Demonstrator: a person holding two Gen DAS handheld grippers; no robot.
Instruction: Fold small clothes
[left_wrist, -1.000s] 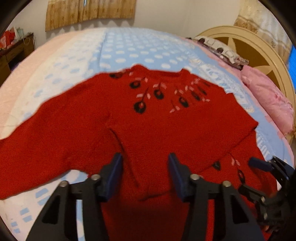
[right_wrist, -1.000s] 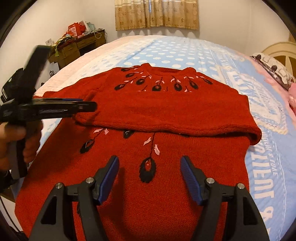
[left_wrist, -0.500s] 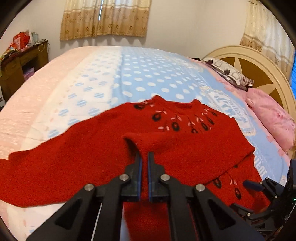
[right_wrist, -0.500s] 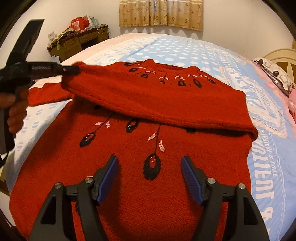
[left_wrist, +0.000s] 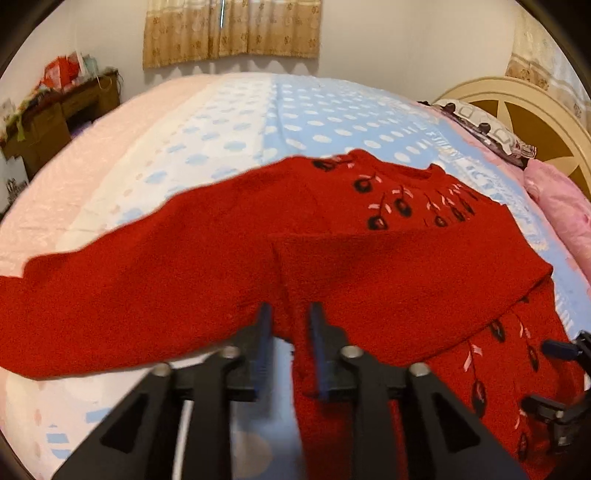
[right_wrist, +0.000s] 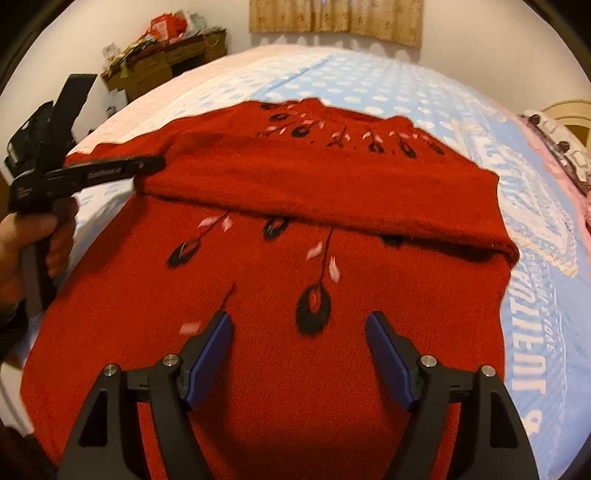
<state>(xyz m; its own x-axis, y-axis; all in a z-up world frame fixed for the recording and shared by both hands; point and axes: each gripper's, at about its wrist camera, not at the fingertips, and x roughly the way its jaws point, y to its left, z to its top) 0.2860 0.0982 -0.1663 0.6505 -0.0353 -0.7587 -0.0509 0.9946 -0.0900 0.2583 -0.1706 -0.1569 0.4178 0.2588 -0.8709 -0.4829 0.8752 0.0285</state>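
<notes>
- bed (left_wrist: 314, 110) fills both views, covered by a light blue sheet with white dots, pink along its left edge in the left wrist view
- red sweater (right_wrist: 332, 350) lies spread flat on the bed, black and pink leaf embroidery across collar and body; one sleeve is folded over the chest, crossing the sweater from side to side
- other sleeve (left_wrist: 129, 288) stretches out from the sweater body to the left in the left wrist view, resting on the bed
- headboard (left_wrist: 517, 107), cream with brown panels, at the far right end of the bed; pink pillow (left_wrist: 561, 210) just below it beside the sweater's shoulder
- wooden desk (right_wrist: 166, 59) with clutter stands past the bed's far left corner; tan curtain (left_wrist: 229, 33) on the wall behind the bed
- right gripper (right_wrist: 299, 354) hovers over the lower body of the sweater, fingers spread wide and opening, nothing clamped, cloth only beneath them
- left gripper (left_wrist: 290, 332) at the sweater's armpit area near the folded sleeve's end; fingers a narrow gap apart and opening, red cloth sits in the gap, pads not pressing it
- a hand (right_wrist: 33, 243) holds the left gripper handle at the sweater's left edge in the right wrist view
</notes>
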